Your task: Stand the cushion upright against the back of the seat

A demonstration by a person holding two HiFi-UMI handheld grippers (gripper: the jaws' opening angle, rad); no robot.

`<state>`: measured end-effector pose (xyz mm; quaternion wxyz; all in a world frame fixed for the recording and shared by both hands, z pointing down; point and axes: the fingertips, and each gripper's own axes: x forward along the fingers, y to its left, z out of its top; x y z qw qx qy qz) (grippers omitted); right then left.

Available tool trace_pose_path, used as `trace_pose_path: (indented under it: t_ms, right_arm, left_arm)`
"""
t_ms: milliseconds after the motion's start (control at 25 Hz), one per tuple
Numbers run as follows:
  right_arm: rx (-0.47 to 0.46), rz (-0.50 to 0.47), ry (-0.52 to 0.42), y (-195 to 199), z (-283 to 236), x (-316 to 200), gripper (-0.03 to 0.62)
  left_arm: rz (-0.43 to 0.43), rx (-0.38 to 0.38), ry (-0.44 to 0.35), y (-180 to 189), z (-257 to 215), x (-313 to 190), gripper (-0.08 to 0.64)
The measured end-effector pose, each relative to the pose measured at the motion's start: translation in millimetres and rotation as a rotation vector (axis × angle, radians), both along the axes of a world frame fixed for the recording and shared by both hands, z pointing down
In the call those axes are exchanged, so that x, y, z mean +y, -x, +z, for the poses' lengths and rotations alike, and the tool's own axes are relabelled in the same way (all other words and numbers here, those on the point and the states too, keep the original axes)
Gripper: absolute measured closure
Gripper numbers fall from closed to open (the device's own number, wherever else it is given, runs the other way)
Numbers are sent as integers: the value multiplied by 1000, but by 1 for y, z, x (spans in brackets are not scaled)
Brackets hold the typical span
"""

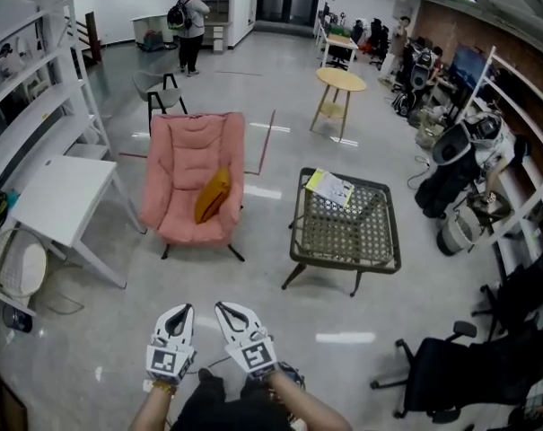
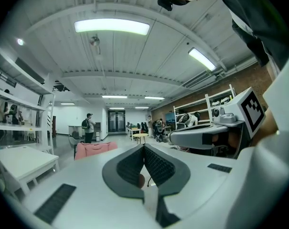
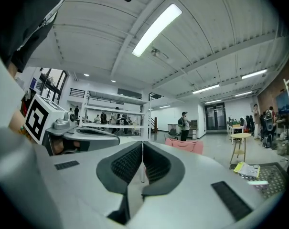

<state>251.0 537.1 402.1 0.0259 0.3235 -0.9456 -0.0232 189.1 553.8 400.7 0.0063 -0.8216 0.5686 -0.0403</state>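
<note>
1. Only the head view shows the mustard-yellow cushion [image 1: 213, 196]. It lies slanted in the hollow of the pink padded folding chair [image 1: 195, 173], toward the picture's right side of the seat, and is not upright.
2. The two gripper views catch only the top edge of that chair's back, low and far off, with the cushion out of sight.
3. The left gripper [image 2: 144, 149] is clenched, its ribbed pads pressed together with nothing between them. The right gripper [image 3: 143, 149] is likewise closed and empty.
4. In the head view both grippers are side by side at the bottom, well apart from the chair, with bare grey floor between.
5. Beside the chair, at the picture's right, stands a dark woven-top table [image 1: 347, 241] with a yellow-and-white leaflet [image 1: 329, 187] at its far corner. A white desk [image 1: 60, 196] is on the chair's other side.
6. Farther back are a round wooden table [image 1: 340, 80] and a standing person with a backpack [image 1: 190, 25].
7. The leaflet's print is too small to read. Each gripper's cube carries black-and-white square markers.
</note>
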Motion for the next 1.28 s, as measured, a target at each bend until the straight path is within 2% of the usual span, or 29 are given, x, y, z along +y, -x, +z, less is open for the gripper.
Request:
trace_pose_path:
  t_ms: [200, 400, 640, 840, 1040, 1280]
  right_arm:
    - [26, 38, -6, 20, 4, -28, 577]
    - [24, 69, -11, 61, -8, -58, 577]
    - [39, 103, -8, 108, 0, -77, 577]
    - [55, 110, 2, 127, 6, -90, 577]
    - [27, 103, 13, 143, 10, -116, 577]
    - [13, 51, 20, 149, 23, -165, 577]
  left_arm:
    - [22, 2, -1, 25, 4, -32, 548]
    - [75, 23, -18, 64, 0, -63, 548]
    - [91, 36, -10, 119, 0, -77, 548]
    - [69, 53, 9, 152, 10, -89, 548]
    - [50, 63, 21, 169, 17, -114, 548]
    - [35, 41, 12, 165, 20, -164, 548]
